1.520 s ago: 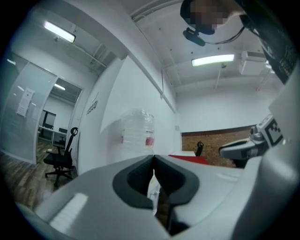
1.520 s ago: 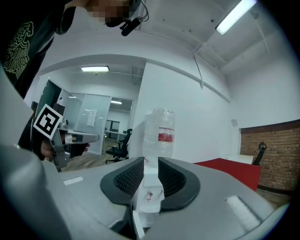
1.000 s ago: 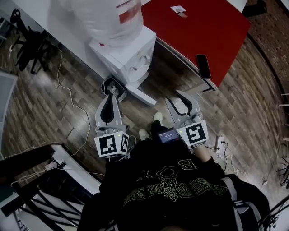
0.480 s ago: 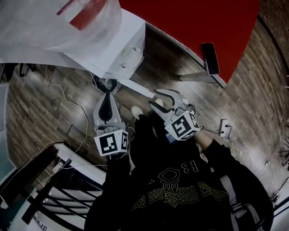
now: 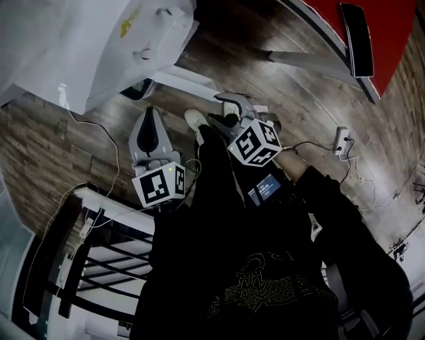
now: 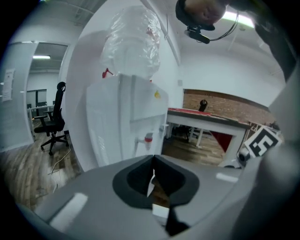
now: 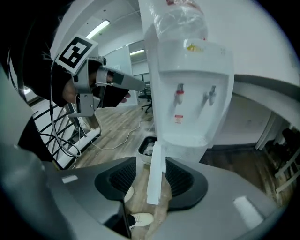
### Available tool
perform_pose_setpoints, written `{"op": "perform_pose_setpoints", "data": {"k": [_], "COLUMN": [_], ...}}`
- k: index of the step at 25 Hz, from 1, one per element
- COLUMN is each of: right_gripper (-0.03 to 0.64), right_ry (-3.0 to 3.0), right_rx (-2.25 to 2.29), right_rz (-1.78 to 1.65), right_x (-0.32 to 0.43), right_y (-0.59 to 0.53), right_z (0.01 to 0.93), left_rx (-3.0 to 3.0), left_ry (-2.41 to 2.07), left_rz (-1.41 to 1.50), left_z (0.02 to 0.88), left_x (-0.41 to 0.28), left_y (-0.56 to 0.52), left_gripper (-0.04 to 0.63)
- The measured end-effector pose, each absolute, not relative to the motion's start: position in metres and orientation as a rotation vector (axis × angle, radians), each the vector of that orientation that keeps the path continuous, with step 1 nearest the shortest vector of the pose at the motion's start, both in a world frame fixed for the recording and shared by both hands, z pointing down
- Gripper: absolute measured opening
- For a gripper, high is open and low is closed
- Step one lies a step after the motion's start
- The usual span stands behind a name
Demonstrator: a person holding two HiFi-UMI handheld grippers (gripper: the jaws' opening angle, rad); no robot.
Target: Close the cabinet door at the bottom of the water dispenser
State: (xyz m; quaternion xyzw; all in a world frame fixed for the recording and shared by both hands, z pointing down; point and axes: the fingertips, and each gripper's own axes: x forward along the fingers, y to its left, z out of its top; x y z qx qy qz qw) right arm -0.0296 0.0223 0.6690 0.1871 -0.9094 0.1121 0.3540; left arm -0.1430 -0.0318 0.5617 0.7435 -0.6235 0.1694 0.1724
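Note:
The white water dispenser (image 5: 99, 53) stands at the head view's upper left. Its bottom cabinet door (image 5: 199, 78) juts out open toward me. In the right gripper view the dispenser (image 7: 187, 93) is straight ahead, and the door (image 7: 154, 178) shows edge-on in the gap between the jaws, untouched. My right gripper (image 5: 224, 109) (image 7: 150, 161) tips down just short of the door's outer edge, its jaws opening and wide. The left gripper (image 5: 149, 111) (image 6: 152, 161) hangs to the door's left with its jaws together and nothing in them, facing the dispenser (image 6: 126, 117).
A dark bin (image 7: 147, 145) sits on the wood floor at the dispenser's base. A red table (image 5: 392, 20) with a phone (image 5: 355, 40) stands to the right, near a power strip (image 5: 342, 141). A black rack (image 5: 86, 259) and cables lie lower left. My shoe (image 5: 194, 118) is between the grippers.
Both grippers have come down toward the floor and nearer the dispenser's base. The right one has tipped more steeply downward. My head has dropped, so the dispenser fills more of the view.

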Motion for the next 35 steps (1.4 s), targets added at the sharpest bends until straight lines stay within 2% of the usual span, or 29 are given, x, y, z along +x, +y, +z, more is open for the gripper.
{"op": "perform_pose_setpoints", "data": {"k": [6,10,16,18,20,23,35], "right_gripper": [0.187,0.193,0.198,0.18,0.117,0.067,0.072], "right_ry": [-2.282,-2.225,-2.119,-2.098,-2.087,-2.076,-2.063], "right_rx": [0.458,0.42,0.332,0.317,0.323,0.319,0.366], "right_rz": [0.35,0.409,0.415,0.388,0.318,0.229,0.184], "right_x": [-0.031,-0.032,-0.038,-0.036,-0.033,-0.03,0.001], "right_y": [0.048,0.059,0.065,0.062,0.057,0.049,-0.015], "right_z": [0.746,0.797,0.852,0.862,0.865,0.868,0.866], "left_rx": [1.986,1.946,1.903,1.898,1.903,1.9,1.86], "left_ry": [-1.698,-1.673,-1.656,-1.649,-1.64,-1.644,-1.671], "left_rz": [0.577,0.615,0.597,0.597,0.595,0.593,0.508], "left_z": [0.669,0.704,0.71,0.71,0.709,0.71,0.704], "left_x": [-0.148,-0.15,-0.146,-0.145,-0.145,-0.15,-0.159], "left_y": [-0.019,-0.01,0.013,0.015,0.014,0.01,-0.004], "left_gripper": [0.008,0.008,0.008,0.008,0.008,0.008,0.008]}}
